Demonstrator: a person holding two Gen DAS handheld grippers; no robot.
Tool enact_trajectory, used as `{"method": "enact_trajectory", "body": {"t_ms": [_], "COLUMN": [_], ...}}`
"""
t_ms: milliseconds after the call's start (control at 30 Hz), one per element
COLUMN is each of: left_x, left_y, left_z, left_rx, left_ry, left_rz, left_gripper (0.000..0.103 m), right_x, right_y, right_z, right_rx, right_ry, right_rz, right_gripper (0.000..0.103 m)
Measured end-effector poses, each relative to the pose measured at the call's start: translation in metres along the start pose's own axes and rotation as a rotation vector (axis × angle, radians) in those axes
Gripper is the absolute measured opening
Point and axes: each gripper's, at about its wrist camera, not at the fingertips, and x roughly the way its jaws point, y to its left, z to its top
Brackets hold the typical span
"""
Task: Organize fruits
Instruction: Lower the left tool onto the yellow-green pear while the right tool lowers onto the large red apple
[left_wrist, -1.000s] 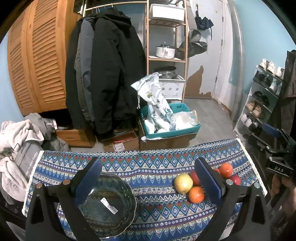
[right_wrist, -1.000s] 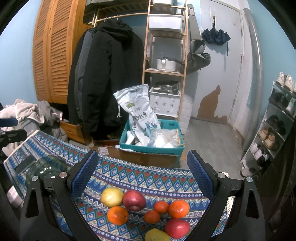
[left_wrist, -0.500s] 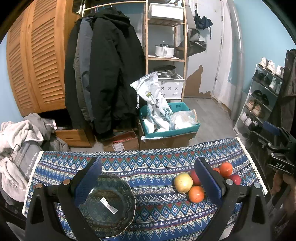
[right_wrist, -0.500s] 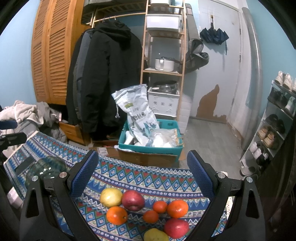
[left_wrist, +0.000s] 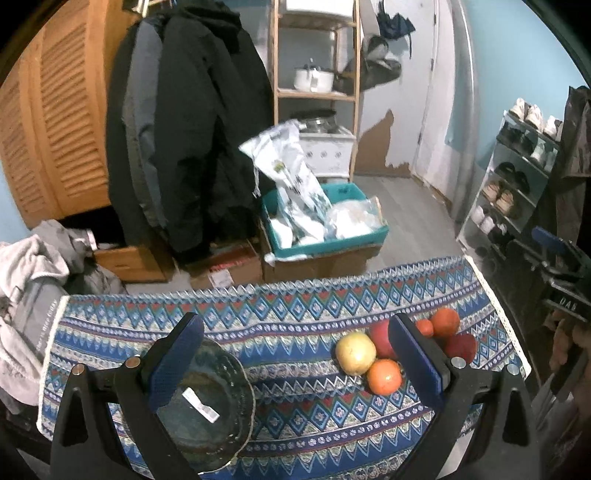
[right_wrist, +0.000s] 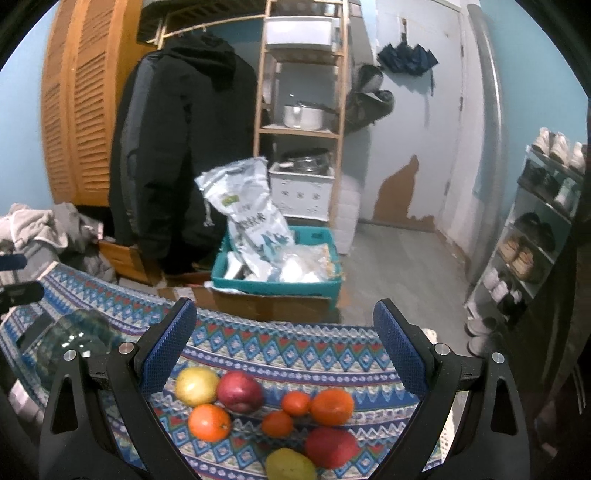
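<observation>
Two red apples (right_wrist: 240, 391), two yellow fruits (right_wrist: 196, 386), four oranges (right_wrist: 209, 422), one glass bowl (left_wrist: 207, 406).

Both grippers, the left gripper (left_wrist: 295, 354) and the right gripper (right_wrist: 282, 339), share one build: black angular plastic arms, silver round screws, and fingers faced with textured blue pads (right_wrist: 168, 345).

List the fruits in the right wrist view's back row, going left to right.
Yellow apple → red apple → small tangerine → big orange.
</observation>
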Motion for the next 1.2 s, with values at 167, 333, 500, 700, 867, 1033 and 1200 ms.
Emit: {"method": "enact_trajectory", "body": {"t_ms": [167,333,500,700,867,1033,1200], "left_x": [0.019,0.040,0.064,0.098,0.123,0.151,0.179], "left_y": [-0.007,-0.017,-0.032,-0.041,-0.047,-0.048,-0.052], "left_z": [-0.001,-0.005,-0.009,-0.016,-0.023,-0.030,-0.037], "left_rx": [0.011,0.035,0.082,0.085,0.083,0.057,0.029], "left_ry": [0.042,0.104,0.158,0.228,0.279,0.330,0.393], "left_rz": [-0.018,-0.039,-0.048,-0.061,-0.064,-0.071,-0.101], "left_gripper": [0.102,0.102,0.102,0.102,0.102,0.102,0.102], "right_x": [0.011,0.033,0.055,0.074,0.091,0.109,0.126], "right_y": [-0.022,-0.040,-0.052,-0.061,-0.065,-0.070,-0.069], "right_z": [-0.009,-0.027,-0.048,-0.067,-0.085,-0.105,-0.123], "right_rx": [0.048,0.083,0.110,0.135,0.146,0.161,0.153], "right_ry": [0.063,0.179,0.285,0.373,0.464,0.555,0.632], "right_rz": [-0.029,-0.055,-0.063,-0.068,-0.073,-0.062,-0.070], "right_gripper": [0.095,0.095,0.095,0.095,0.095,0.095,0.095]}}
